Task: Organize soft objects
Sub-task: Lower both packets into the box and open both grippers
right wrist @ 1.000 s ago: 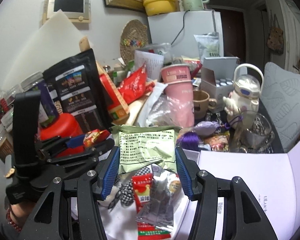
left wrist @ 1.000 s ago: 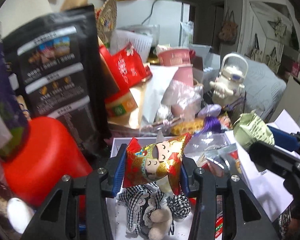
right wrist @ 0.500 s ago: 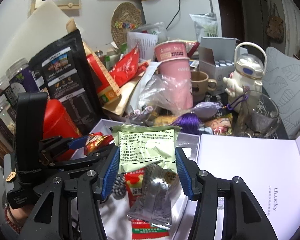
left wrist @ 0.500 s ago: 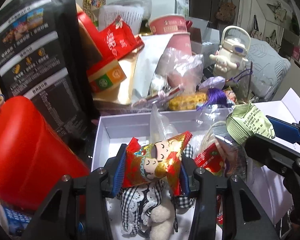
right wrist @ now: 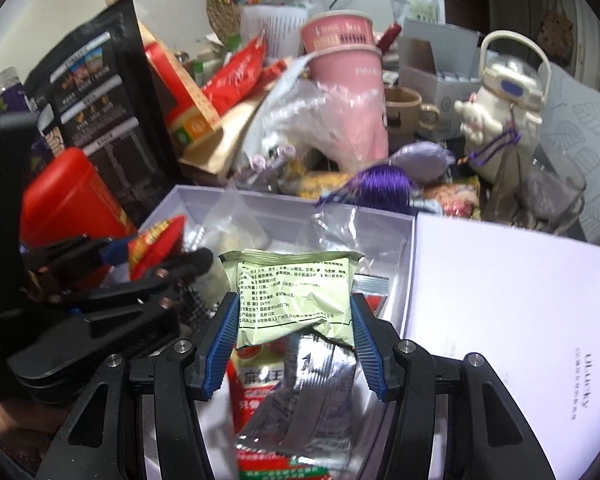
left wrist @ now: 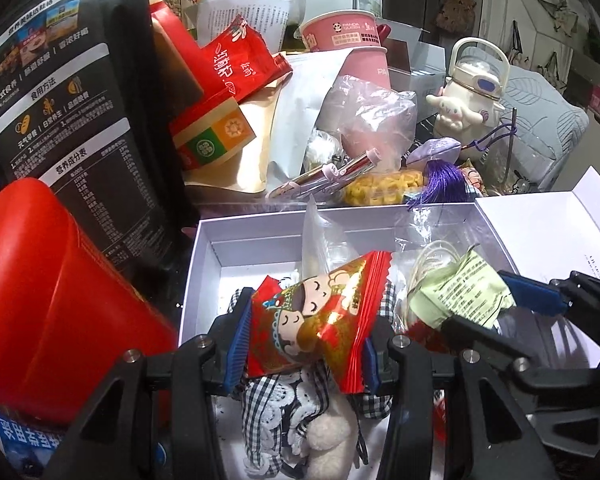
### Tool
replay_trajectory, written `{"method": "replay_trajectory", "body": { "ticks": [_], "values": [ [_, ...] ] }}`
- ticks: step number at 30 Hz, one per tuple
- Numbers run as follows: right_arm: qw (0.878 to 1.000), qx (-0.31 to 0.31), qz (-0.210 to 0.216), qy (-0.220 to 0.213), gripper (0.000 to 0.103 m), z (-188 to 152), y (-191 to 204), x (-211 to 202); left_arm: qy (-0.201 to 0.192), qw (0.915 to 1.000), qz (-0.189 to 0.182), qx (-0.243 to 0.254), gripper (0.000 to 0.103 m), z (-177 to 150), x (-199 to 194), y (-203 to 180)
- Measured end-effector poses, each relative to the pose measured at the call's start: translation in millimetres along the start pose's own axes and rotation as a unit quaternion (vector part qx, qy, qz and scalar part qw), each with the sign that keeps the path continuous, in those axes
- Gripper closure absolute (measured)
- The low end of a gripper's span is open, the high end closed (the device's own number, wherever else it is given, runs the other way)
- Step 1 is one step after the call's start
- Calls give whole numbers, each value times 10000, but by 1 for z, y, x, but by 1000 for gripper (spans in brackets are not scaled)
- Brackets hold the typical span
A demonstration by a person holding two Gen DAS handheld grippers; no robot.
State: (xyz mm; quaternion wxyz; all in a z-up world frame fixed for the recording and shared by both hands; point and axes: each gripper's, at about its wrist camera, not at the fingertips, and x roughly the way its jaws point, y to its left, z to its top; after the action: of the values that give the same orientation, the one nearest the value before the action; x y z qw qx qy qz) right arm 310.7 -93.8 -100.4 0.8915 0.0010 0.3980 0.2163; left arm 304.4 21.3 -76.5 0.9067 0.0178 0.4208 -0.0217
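**Red packet and green packet both poised over the white box**

Red-and-gold foil fills the left gripper [left wrist: 303, 338]: its blue pads are closed on a red packet [left wrist: 320, 320] printed with a cartoon face, held above the near-left part of the box [left wrist: 204, 240]. Just beside it, the right gripper [right wrist: 293, 330] has its pads pressed in on a green packet [right wrist: 294, 298], hanging over the middle of the same box. Neither packet is set down yet.

Some sorting looks done already. Inside the box lie a checked cloth toy [left wrist: 284, 408] under the red packet, clear plastic bags [left wrist: 320, 236] toward the far wall, and a silver sachet [right wrist: 300, 392] with a red-labelled packet [right wrist: 256, 380] at the near edge. The lid [right wrist: 520, 300] lies open flat along the box's right side.

Plenty seems left, to my eye: beyond the far edge sit a purple tassel [right wrist: 380, 184], a lilac pouch [right wrist: 420, 158] and a yellow snack bag [left wrist: 384, 188], among cups and cartons. I'd call it roughly midway, with two drops pending.
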Motion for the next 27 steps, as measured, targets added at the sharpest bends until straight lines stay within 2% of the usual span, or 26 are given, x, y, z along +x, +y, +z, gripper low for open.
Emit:
{"method": "replay_trajectory", "body": {
  "ticks": [6,11,13,15,20,27],
  "values": [
    [9997,-117,-149,123,48,-2,2,4,91,9999,50,6,56,0,4,-2],
    [9996,-22,-159,213,45,-1,-2,5,258,9997,52,30,49,2,11,-4],
    [9996,-4,-159,242,45,-1,-2,3,308,9995,82,7,41,3,13,-3],
    [9995,2,-156,275,43,0,-2,1,409,9990,189,-3,39,3,16,-3],
    [9994,-5,-159,305,41,1,-2,-6,455,9986,273,23,39,6,17,-5],
    [9998,11,-218,13,40,5,-5,-29,331,9991,240,-83,38,11,4,-4]
  ]
}}
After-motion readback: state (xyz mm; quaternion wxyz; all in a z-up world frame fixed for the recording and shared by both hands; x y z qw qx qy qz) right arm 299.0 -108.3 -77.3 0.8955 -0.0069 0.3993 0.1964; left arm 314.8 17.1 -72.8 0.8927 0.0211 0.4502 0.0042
